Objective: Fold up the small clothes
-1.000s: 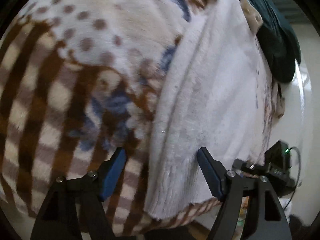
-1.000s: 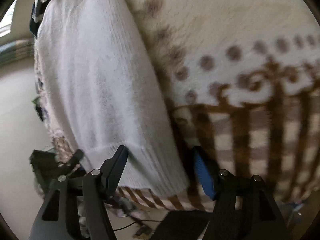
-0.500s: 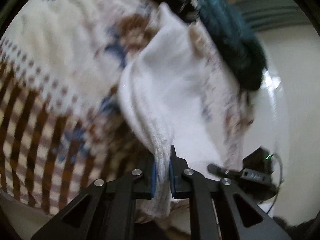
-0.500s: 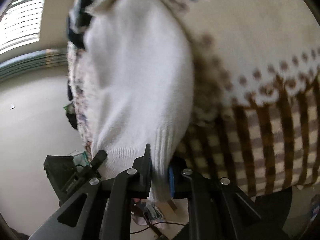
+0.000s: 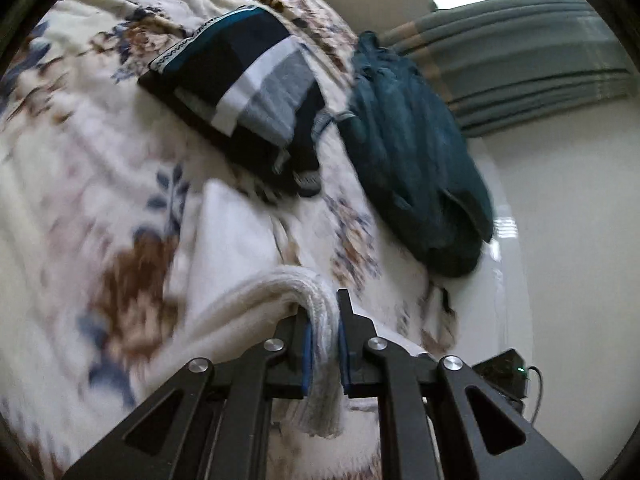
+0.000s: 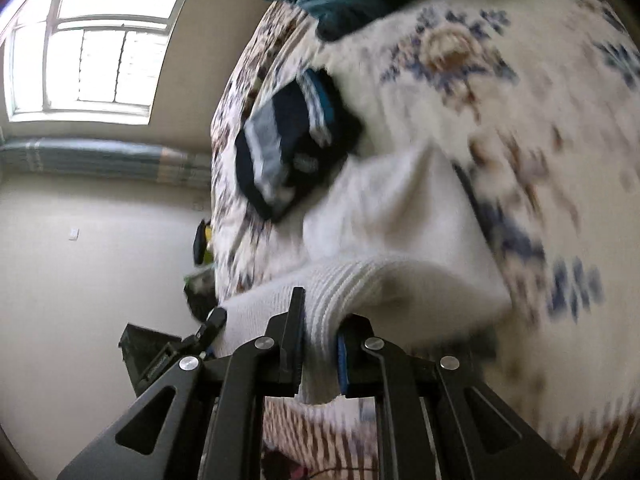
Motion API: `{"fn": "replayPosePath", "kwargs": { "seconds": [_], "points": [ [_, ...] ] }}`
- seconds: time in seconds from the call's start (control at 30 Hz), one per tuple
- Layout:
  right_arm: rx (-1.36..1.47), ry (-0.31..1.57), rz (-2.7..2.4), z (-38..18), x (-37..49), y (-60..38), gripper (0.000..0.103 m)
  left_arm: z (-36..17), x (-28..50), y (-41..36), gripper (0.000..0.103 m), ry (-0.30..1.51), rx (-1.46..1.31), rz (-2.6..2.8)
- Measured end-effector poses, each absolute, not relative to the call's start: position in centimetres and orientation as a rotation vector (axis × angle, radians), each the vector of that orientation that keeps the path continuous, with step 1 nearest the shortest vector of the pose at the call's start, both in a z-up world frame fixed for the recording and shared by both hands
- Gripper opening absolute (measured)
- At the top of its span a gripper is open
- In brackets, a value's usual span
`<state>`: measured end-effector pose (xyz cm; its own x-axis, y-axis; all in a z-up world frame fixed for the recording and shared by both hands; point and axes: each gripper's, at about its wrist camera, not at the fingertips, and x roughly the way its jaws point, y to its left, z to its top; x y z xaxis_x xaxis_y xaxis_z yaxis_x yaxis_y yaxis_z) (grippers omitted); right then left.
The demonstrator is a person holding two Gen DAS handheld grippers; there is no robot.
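Note:
A white knitted garment (image 5: 240,248) lies on a floral blanket (image 5: 80,128). My left gripper (image 5: 323,340) is shut on its ribbed hem and holds that corner lifted above the blanket. My right gripper (image 6: 320,340) is shut on the ribbed hem at the other corner, also lifted, with the rest of the white garment (image 6: 392,208) trailing away over the blanket (image 6: 500,80). The hem curls over between each pair of fingers.
A folded pile of dark navy, grey and white clothes (image 5: 248,80) lies beyond the white garment, and shows in the right wrist view (image 6: 288,140). A crumpled teal garment (image 5: 416,168) lies at the bed edge. A black device with a cable (image 5: 504,372) sits beside the bed.
Both grippers closed on the white garment's hem and lifted it; the views swung up from the blanket to the far part of the bed and the folded pile.

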<state>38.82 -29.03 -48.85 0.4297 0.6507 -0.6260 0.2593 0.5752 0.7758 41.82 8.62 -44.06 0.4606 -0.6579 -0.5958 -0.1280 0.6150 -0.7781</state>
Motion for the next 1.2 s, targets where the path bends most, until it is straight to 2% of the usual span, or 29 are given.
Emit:
{"fn": "replayPosePath", "kwargs": {
  "seconds": [0.1, 0.13, 0.17, 0.2, 0.23, 0.27, 0.3, 0.33, 0.5, 0.67, 0.73, 0.77, 0.8, 0.83, 0.97, 1.07, 1.2],
  "points": [
    [0.973, 1.168, 0.288, -51.4, 45.3, -28.8, 0.014, -46.9, 46.9, 8.4, 0.010, 1.104, -0.915, -0.349],
    [0.980, 1.193, 0.281, -52.8, 47.5, -29.0, 0.018, -48.3, 48.6, 8.6, 0.011, 1.118, -0.964, -0.337],
    [0.989, 1.216, 0.277, -54.0, 49.0, -29.3, 0.019, -49.1, 49.4, 8.9, 0.016, 1.129, -0.991, -0.323],
    [1.005, 1.243, 0.274, -55.0, 50.7, -29.5, 0.024, -49.7, 49.8, 9.3, 0.027, 1.133, -1.015, -0.302],
    [1.025, 1.248, 0.280, -55.8, 51.8, -29.8, 0.033, -50.1, 50.3, 10.1, 0.032, 1.099, -1.062, -0.284],
    [1.032, 1.236, 0.283, -56.0, 52.7, -30.3, 0.039, -49.9, 50.2, 10.7, 0.046, 1.073, -1.083, -0.268],
    [1.025, 1.230, 0.283, -56.1, 53.2, -30.8, 0.054, -49.8, 50.2, 11.3, 0.059, 1.040, -1.111, -0.255],
    [1.025, 1.223, 0.292, -56.0, 53.5, -31.3, 0.064, -49.6, 49.8, 12.1, 0.061, 0.997, -1.148, -0.255],
    [0.890, 1.280, 0.284, -56.4, 53.5, -32.9, 0.064, -48.6, 50.0, 10.8, 0.062, 1.051, -0.883, -0.192],
    [0.809, 1.373, 0.289, -60.3, 54.7, -32.1, 0.064, -51.8, 53.3, 5.8, 0.062, 1.219, -0.572, -0.243],
    [0.823, 1.404, 0.307, -62.3, 55.7, -31.2, 0.064, -53.4, 54.5, 4.2, 0.061, 1.275, -0.486, -0.255],
    [0.827, 1.416, 0.307, -62.9, 56.0, -30.9, 0.062, -54.0, 54.9, 3.6, 0.056, 1.288, -0.446, -0.253],
    [0.834, 1.408, 0.311, -63.4, 56.3, -30.5, 0.041, -54.2, 55.2, 3.1, 0.017, 1.284, -0.411, -0.268],
    [0.821, 1.410, 0.311, -63.4, 56.4, -30.2, 0.013, -54.2, 55.2, 2.8, 0.004, 1.286, -0.379, -0.272],
    [0.743, 1.305, 0.243, -60.8, 55.7, -30.6, 0.010, -52.4, 54.8, 3.9, 0.004, 1.194, -0.319, -0.233],
    [0.739, 1.269, 0.171, -59.5, 54.8, -31.5, 0.009, -53.0, 54.9, 5.3, 0.004, 1.217, -0.370, -0.218],
    [0.683, 1.316, 0.053, -61.1, 55.2, -30.7, 0.008, -55.4, 56.1, 4.9, 0.004, 1.294, -0.310, -0.196]
  ]
}}
